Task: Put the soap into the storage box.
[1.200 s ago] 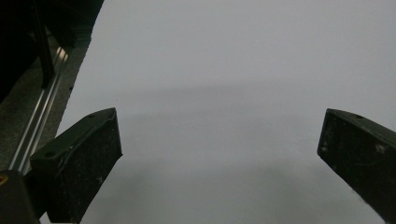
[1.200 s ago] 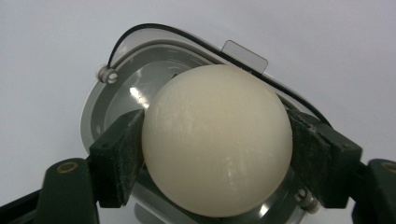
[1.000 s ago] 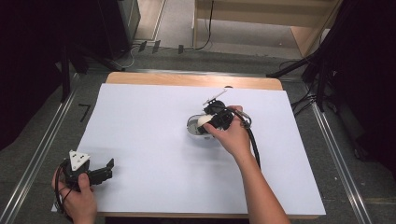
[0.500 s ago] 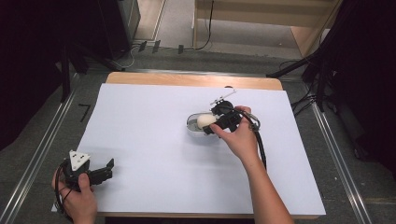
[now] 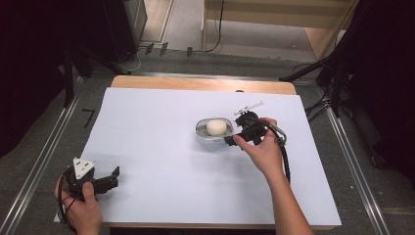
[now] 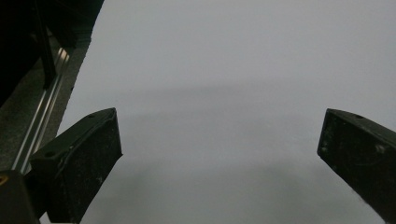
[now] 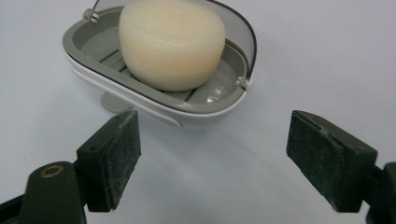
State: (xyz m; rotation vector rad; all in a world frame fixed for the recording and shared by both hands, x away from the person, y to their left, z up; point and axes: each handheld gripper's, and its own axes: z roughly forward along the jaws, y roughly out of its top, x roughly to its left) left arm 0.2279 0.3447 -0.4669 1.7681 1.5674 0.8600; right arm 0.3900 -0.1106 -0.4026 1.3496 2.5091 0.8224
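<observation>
A cream bar of soap (image 5: 216, 127) (image 7: 172, 42) lies in a grey and white soap dish (image 5: 202, 133) (image 7: 140, 100) near the middle of the white table cover. Just right of the dish, my right gripper (image 5: 230, 140) (image 7: 212, 158) is open with nothing between its jaws; the dish sits a little beyond the tips. At the front left corner a hand holds my left gripper (image 5: 115, 177) (image 6: 219, 158), open over bare white surface.
The white sheet (image 5: 161, 161) covers most of the wooden table (image 5: 195, 83). A thin white piece (image 5: 248, 107) lies just behind the right gripper. Metal rails (image 5: 44, 152) run along both sides; cables and dark stands sit beyond the far edge.
My right gripper has drawn back to the right off the soap dish, leaving the soap uncovered in it. The left gripper has stayed put.
</observation>
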